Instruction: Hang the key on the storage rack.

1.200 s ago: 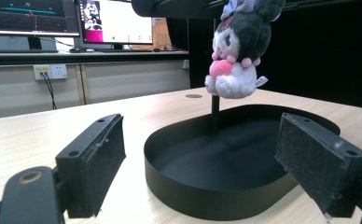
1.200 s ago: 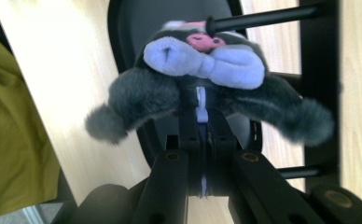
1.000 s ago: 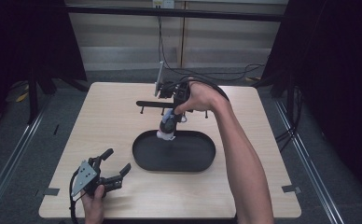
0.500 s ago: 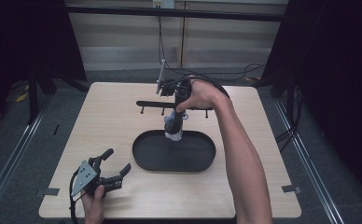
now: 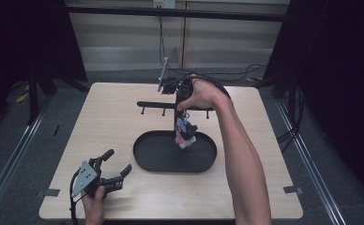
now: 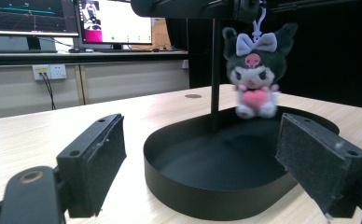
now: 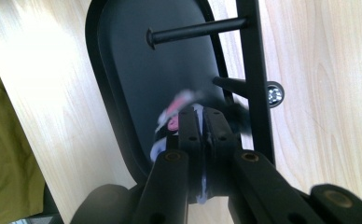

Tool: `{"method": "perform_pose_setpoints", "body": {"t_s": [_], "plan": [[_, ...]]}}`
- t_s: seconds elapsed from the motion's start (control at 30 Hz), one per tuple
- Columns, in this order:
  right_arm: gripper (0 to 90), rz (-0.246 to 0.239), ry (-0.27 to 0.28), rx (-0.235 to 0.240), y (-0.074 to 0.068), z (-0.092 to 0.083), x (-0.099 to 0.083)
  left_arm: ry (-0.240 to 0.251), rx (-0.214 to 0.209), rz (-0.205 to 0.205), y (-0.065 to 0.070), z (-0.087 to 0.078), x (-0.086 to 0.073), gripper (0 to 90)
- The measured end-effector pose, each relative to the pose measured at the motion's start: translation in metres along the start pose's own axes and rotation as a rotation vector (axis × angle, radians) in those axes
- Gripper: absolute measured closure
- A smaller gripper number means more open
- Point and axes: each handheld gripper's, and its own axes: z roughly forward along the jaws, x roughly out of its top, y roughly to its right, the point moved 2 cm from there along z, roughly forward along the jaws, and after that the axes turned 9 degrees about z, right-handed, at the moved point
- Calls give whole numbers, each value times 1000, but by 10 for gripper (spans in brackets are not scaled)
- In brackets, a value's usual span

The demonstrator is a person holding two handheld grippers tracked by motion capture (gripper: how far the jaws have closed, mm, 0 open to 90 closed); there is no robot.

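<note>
A small plush toy point(image 5: 185, 135) with black ears, a lilac bow and a pink heart hangs by its loop over the black oval tray point(image 5: 145, 161). My right gripper point(image 5: 184, 123) points down and is shut on the top of the plush point(image 7: 179, 105), just beside the black stand's post point(image 5: 176, 112). In the left gripper view the plush point(image 6: 254, 79) dangles behind the post point(image 6: 214, 84), above the tray point(image 6: 207, 205). My left gripper point(image 5: 119, 160) rests at the table's front left, open and holding nothing, its pads point(image 6: 100, 158) facing the tray.
The stand's crossbar point(image 5: 156, 104) carries short pegs point(image 7: 193, 30) that stick out over the tray point(image 7: 100, 70). Cables point(image 5: 208, 77) trail off the table's far edge. Bare wood lies left of the tray and along the front edge.
My right gripper has carried the plush to the right over the tray, closer to the stand's post. The left gripper has stayed put.
</note>
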Motion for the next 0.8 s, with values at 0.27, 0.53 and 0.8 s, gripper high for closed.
{"method": "perform_pose_setpoints", "body": {"t_s": [0.27, 0.53, 0.8], "plan": [[873, -2, 2, -17, 1, 1, 0, -1, -2, -1, 0, 0, 0, 154], [785, 14, 40, -1, -2, -2, 0, -1, -2, -1, 0, 0, 0, 154], [580, 44, 104, -5, -6, -8, -7, -1, -2, 0, 0, 0, 0, 154]]}}
